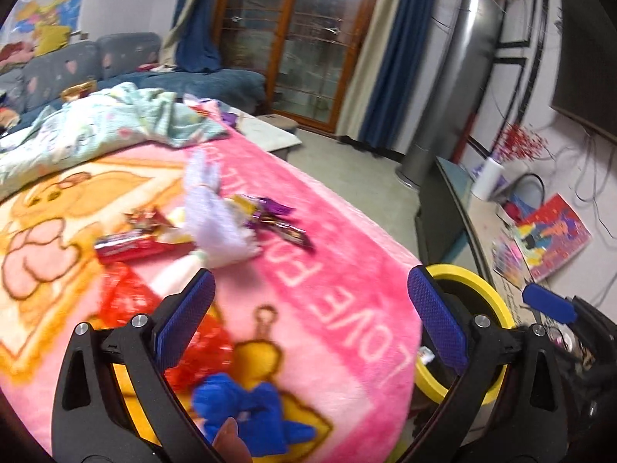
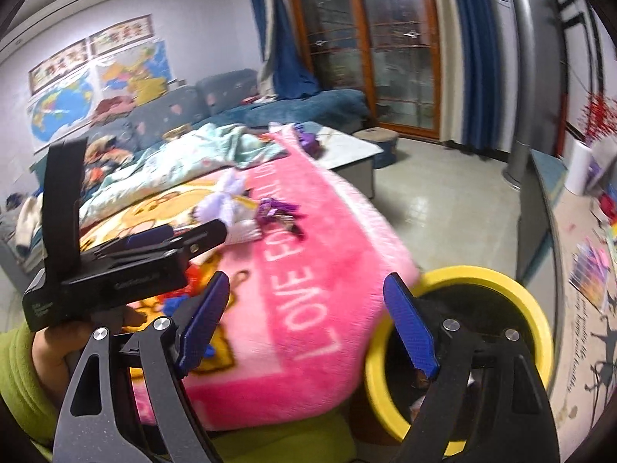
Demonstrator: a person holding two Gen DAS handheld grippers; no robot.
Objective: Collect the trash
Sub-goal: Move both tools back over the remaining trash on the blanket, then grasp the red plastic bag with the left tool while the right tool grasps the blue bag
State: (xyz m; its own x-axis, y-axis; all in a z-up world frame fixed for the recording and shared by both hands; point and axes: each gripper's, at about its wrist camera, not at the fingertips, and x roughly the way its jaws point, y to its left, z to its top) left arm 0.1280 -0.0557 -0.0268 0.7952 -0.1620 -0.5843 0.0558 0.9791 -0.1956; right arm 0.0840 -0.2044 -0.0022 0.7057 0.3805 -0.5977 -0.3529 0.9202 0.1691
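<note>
Trash lies on a pink blanket (image 1: pixel 327 262): a white crumpled tissue (image 1: pixel 216 227), a red wrapper (image 1: pixel 131 247), purple wrappers (image 1: pixel 277 223) and crinkled red plastic (image 1: pixel 127 297). My left gripper (image 1: pixel 308 305) is open and empty, above the blanket just short of the pile. My right gripper (image 2: pixel 308 324) is open and empty over the blanket's edge (image 2: pixel 308 308), beside a yellow-rimmed bin (image 2: pixel 513 289). The bin also shows in the left wrist view (image 1: pixel 474 281). The tissue (image 2: pixel 227 208) and purple wrappers (image 2: pixel 277 212) lie far ahead of the right gripper. The left gripper's body (image 2: pixel 115 262) is at the left.
A light green quilt (image 1: pixel 96 123) is bunched at the blanket's far end. A blue sofa (image 2: pixel 231 104) stands behind. A low cabinet (image 1: pixel 482 212) with papers and a white roll is to the right, past a strip of bare floor (image 2: pixel 443 212).
</note>
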